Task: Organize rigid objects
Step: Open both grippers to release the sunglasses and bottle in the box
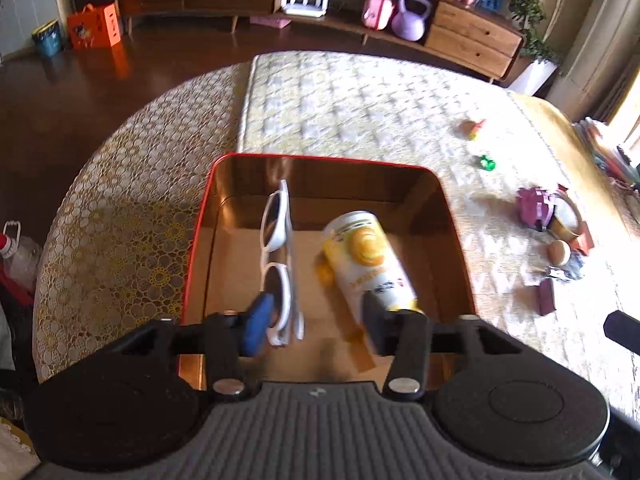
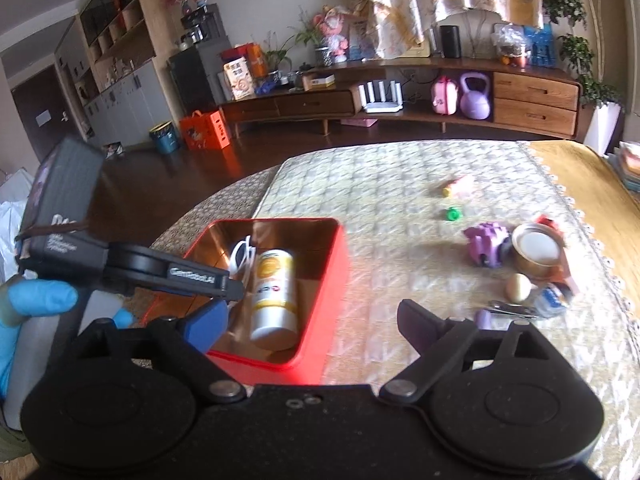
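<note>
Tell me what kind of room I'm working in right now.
Probably a home living room: a long wooden media cabinet along the wall, floral curtains, houseplants, and a cloth-covered table as the work surface.

Quilted table under a red tin, purple toy, green piece, round can.

Tin box sits on the counter. Inside it, a bottle lies on its side; glasses lie just left of the bottle. Right of the box, well apart, a cluster: toy, can, egg. Behind the box, across the floor, stands a sideboard.
</note>
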Demonstrator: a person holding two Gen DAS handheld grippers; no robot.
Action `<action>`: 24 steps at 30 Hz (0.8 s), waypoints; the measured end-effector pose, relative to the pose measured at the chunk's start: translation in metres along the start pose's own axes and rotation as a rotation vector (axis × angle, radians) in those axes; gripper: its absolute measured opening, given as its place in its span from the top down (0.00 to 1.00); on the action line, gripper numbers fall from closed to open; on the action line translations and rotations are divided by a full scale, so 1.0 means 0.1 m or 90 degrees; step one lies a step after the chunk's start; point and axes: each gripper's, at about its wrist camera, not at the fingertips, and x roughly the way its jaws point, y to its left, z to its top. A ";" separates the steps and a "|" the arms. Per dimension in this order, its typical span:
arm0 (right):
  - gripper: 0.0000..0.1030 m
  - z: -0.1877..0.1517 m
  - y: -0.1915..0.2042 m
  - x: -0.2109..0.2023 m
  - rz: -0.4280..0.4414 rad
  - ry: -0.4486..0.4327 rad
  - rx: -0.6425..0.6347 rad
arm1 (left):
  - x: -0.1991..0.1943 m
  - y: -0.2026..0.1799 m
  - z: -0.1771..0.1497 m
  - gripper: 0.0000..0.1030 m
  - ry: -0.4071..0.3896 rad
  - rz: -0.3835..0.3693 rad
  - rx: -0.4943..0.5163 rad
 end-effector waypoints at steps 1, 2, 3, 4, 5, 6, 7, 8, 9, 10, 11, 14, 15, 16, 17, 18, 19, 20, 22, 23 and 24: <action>0.10 -0.01 -0.05 -0.05 -0.003 -0.004 0.005 | -0.06 -0.05 -0.03 0.35 -0.013 0.000 0.006; 0.10 -0.02 -0.10 -0.09 -0.004 -0.008 0.009 | -0.11 -0.10 -0.05 0.35 -0.023 -0.002 0.014; 0.09 -0.03 -0.15 -0.13 -0.006 -0.012 0.014 | -0.15 -0.15 -0.07 0.35 -0.028 -0.006 0.021; 0.07 -0.05 -0.21 -0.18 -0.009 -0.018 0.021 | -0.19 -0.19 -0.09 0.35 -0.031 -0.012 0.023; 0.06 -0.06 -0.26 -0.23 -0.011 -0.023 0.028 | -0.23 -0.23 -0.11 0.35 -0.034 -0.022 0.024; 0.05 -0.08 -0.33 -0.28 -0.013 -0.029 0.036 | -0.26 -0.26 -0.13 0.35 -0.037 -0.030 0.026; 0.04 -0.09 -0.38 -0.33 -0.014 -0.035 0.044 | -0.29 -0.30 -0.15 0.35 -0.040 -0.034 0.029; 0.04 -0.11 -0.45 -0.37 -0.017 -0.040 0.051 | -0.31 -0.34 -0.17 0.33 -0.044 -0.038 0.033; 0.03 -0.11 -0.51 -0.42 -0.021 -0.046 0.058 | -0.34 -0.39 -0.20 0.32 -0.048 -0.041 0.037; 0.02 -0.12 -0.57 -0.46 -0.021 -0.051 0.065 | -0.36 -0.43 -0.22 0.29 -0.053 -0.045 0.041; 0.01 -0.12 -0.63 -0.50 -0.016 -0.056 0.072 | -0.39 -0.47 -0.25 0.28 -0.058 -0.049 0.043; 0.00 -0.12 -0.82 -0.58 0.001 -0.055 0.104 | -0.44 -0.59 -0.31 0.27 -0.069 -0.062 0.053; 0.00 -0.13 -0.88 -0.60 0.007 -0.054 0.116 | -0.45 -0.63 -0.32 0.27 -0.072 -0.066 0.055; 0.00 -0.13 -0.93 -0.62 0.009 -0.055 0.121 | -0.46 -0.68 -0.34 0.27 -0.074 -0.070 0.059; 0.00 -0.14 -0.96 -0.63 0.002 -0.059 0.119 | -0.47 -0.72 -0.35 0.27 -0.074 -0.074 0.064; 0.00 -0.16 -0.99 -0.65 -0.009 -0.064 0.114 | -0.47 -0.77 -0.37 0.27 -0.075 -0.077 0.068; 0.00 -0.17 -1.03 -0.67 -0.016 -0.066 0.113 | -0.47 -0.81 -0.38 0.27 -0.077 -0.080 0.072; 0.00 -0.19 -1.08 -0.68 -0.021 -0.066 0.114 | -0.48 -0.85 -0.39 0.27 -0.079 -0.084 0.076; 0.00 -0.21 -1.16 -0.68 -0.038 -0.065 0.114 | -0.48 -0.94 -0.41 0.27 -0.081 -0.089 0.085; 0.00 -0.22 -1.21 -0.67 -0.046 -0.065 0.113 | -0.48 -0.98 -0.43 0.27 -0.083 -0.092 0.088; 0.00 -0.23 -1.27 -0.67 -0.053 -0.062 0.115 | -0.47 -1.02 -0.44 0.27 -0.084 -0.096 0.092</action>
